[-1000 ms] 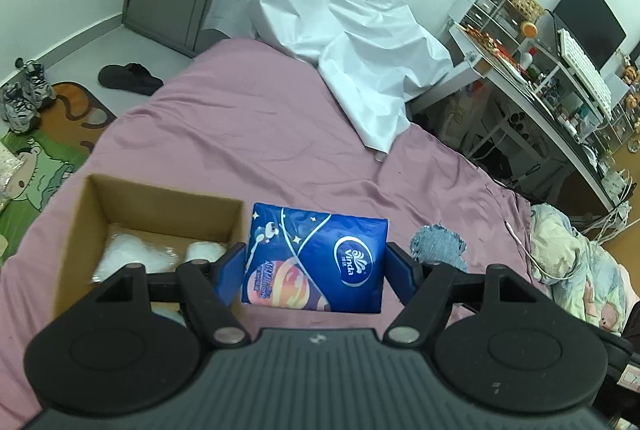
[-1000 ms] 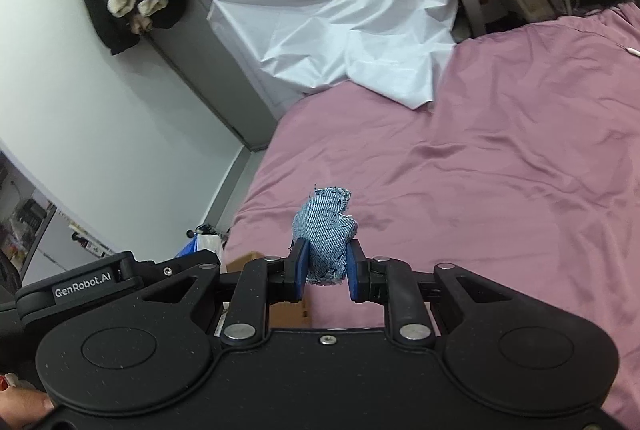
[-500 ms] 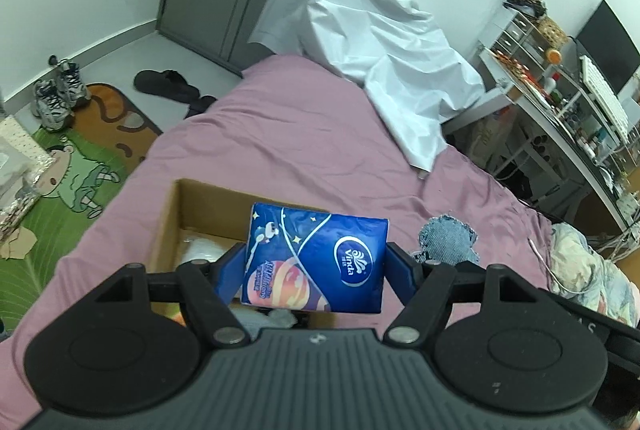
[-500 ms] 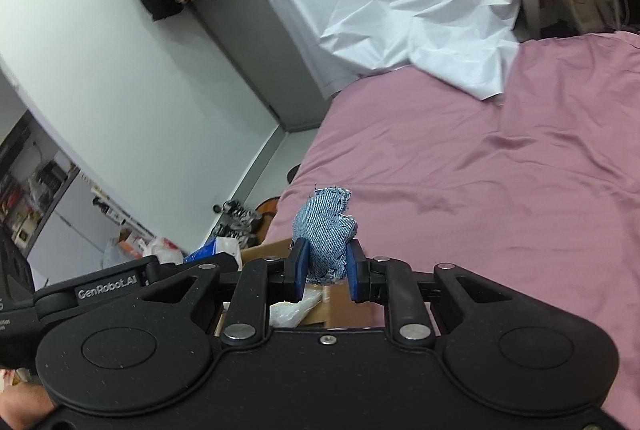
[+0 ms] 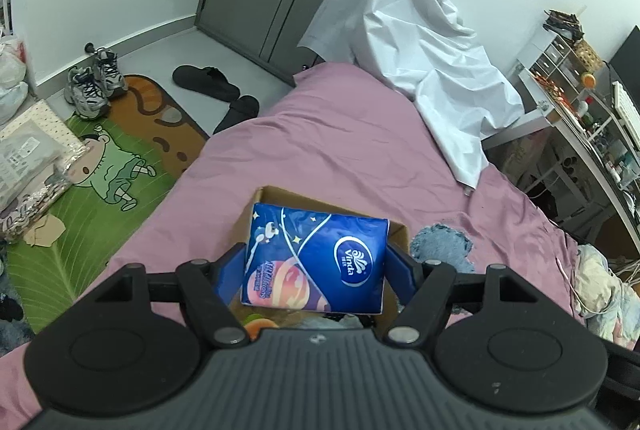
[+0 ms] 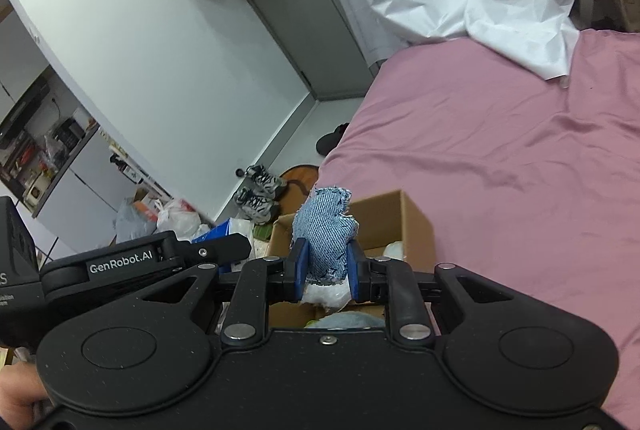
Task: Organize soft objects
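Left wrist view: blue tissue pack (image 5: 316, 264) is clamped between fingers of left gripper (image 5: 316, 270), held above open cardboard box (image 5: 280, 195) on pink bedsheet (image 5: 344, 149).

Right wrist view: denim scrap (image 6: 325, 236) is pinched in narrowly closed right gripper (image 6: 325, 272), suspended over cardboard box (image 6: 412, 226).

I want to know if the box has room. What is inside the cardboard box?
The box holds white plastic-wrapped packs and, near its front, something orange and green. The tissue pack, the denim and both grippers cover the rest.
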Tool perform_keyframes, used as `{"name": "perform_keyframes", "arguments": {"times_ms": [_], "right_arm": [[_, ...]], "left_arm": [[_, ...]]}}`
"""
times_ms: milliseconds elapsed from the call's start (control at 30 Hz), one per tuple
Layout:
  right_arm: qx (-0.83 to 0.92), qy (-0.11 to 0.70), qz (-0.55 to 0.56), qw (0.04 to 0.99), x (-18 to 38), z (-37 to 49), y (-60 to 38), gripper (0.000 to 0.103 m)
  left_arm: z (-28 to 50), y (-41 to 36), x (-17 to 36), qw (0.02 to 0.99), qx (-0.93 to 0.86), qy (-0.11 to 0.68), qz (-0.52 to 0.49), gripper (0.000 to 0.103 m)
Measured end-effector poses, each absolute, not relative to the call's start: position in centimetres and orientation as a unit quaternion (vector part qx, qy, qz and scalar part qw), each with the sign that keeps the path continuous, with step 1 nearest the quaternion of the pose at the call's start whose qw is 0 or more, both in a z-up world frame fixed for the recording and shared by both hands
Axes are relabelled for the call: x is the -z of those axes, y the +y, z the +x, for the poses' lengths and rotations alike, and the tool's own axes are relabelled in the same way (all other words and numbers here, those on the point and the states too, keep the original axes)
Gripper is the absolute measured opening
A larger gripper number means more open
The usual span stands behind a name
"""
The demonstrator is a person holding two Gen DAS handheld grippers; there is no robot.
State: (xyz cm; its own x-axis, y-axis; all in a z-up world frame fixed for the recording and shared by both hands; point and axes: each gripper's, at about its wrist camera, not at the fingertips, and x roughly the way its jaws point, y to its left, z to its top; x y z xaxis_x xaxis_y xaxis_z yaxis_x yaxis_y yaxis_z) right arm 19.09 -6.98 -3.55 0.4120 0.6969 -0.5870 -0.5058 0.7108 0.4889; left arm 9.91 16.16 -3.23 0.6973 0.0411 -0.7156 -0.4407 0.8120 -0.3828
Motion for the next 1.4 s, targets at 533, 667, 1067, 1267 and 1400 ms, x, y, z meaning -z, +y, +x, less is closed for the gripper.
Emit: {"name": "perform_keyframes", "arguments": {"times_ms": [533,667,1067,1267,1400], "right_arm": [[-0.333,0.413,0.117,0.84,4.3,18.9,-8.8,0.068],[-0.317,0.411,0.118,0.847,4.3,18.8,-10.0,0.078],[-0.3,0.407,0.13,0.853,4.0,19.1,-13.4,0.078],[-0.303,0.406,0.135,0.851,3.6,19.1,-14.5,0.079],[-0.305,0.412,0.129,0.849,3.2,19.2,-14.9,0.084]], "left_arm": [[10.7,16.1,3.7,0.875,-0.13,0.372,-0.282,0.072],[11.1,15.6,3.7,0.873,-0.133,0.373,-0.286,0.072],[11.9,14.1,2.9,0.872,-0.126,0.375,-0.289,0.081],[11.4,13.4,2.2,0.871,-0.137,0.386,-0.271,0.082],[10.9,13.0,1.7,0.87,-0.135,0.398,-0.257,0.083]]}}
